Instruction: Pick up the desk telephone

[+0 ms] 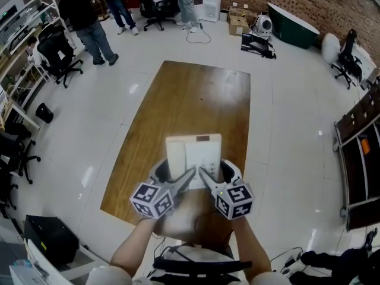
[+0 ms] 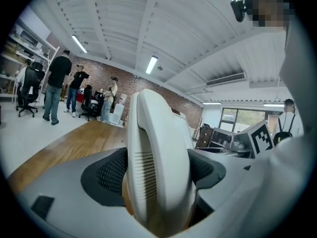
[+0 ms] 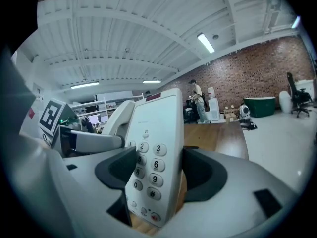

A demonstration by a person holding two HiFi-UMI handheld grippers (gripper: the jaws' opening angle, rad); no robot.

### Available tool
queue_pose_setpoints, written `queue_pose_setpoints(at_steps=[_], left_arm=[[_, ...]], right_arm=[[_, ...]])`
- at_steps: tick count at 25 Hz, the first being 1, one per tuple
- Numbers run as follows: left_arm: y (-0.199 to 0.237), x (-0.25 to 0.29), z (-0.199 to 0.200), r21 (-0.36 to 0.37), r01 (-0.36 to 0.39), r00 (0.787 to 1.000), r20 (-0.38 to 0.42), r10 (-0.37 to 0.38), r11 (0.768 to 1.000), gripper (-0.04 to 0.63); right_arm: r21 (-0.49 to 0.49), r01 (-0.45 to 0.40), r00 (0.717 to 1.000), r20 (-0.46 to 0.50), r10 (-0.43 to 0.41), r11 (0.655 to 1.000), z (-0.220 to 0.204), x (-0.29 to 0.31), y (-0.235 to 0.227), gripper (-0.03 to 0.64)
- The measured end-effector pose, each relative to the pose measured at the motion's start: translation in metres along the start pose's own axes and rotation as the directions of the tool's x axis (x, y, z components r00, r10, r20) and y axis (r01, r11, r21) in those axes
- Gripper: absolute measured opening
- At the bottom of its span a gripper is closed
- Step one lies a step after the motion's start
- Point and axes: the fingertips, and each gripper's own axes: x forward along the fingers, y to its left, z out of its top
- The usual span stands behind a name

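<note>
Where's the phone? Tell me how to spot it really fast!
Find the big brown table. Over its near end, the left hand-held gripper and right hand-held gripper hold the phone. It is the only white box there, with a handset on the left and number buttons on the right.

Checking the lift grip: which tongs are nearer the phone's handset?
Left. The left tongs clamp the handset itself; the right tongs grip the phone at its keypad edge, beside the handset.
</note>
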Motion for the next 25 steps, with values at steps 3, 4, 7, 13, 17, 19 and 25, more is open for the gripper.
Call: queue_pose_setpoints(at_steps=[3, 4, 7, 13, 17, 19, 25], left_arm=[[-0.012, -0.012, 0.024, 0.024, 0.009, 0.999, 0.049, -0.011, 1.000, 0.372], [-0.015, -0.016, 0.033, 0.035, 0.013, 0.998, 0.063, -0.015, 0.999, 0.371], [-0.025, -0.029, 0.054, 0.069, 0.015, 0.995, 0.095, -0.022, 0.998, 0.371], [-0.041, -0.059, 0.074, 0.114, 0.011, 0.990, 0.136, -0.026, 0.993, 0.368], [-0.051, -0.073, 0.088, 0.127, 0.002, 0.986, 0.165, -0.023, 0.992, 0.367], [-0.059, -0.080, 0.094, 0.133, 0.004, 0.983, 0.179, -0.028, 0.991, 0.365], [-0.079, -0.107, 0.114, 0.155, 0.011, 0.973, 0.228, -0.047, 0.988, 0.362]], right_arm=[[-0.043, 0.009, 0.999, 0.050, -0.007, 0.999, 0.025, -0.013, 0.013, 0.299], [-0.055, 0.013, 0.998, 0.067, -0.009, 0.998, 0.034, -0.017, 0.017, 0.299], [-0.081, 0.022, 0.994, 0.112, -0.013, 0.996, 0.054, -0.029, 0.031, 0.299], [-0.108, 0.030, 0.986, 0.168, -0.011, 0.994, 0.071, -0.050, 0.059, 0.299], [-0.127, 0.033, 0.981, 0.196, -0.008, 0.991, 0.083, -0.062, 0.071, 0.299], [-0.133, 0.039, 0.977, 0.212, -0.010, 0.990, 0.089, -0.071, 0.077, 0.299], [-0.188, 0.068, 0.963, 0.269, -0.016, 0.980, 0.107, -0.100, 0.102, 0.299]])
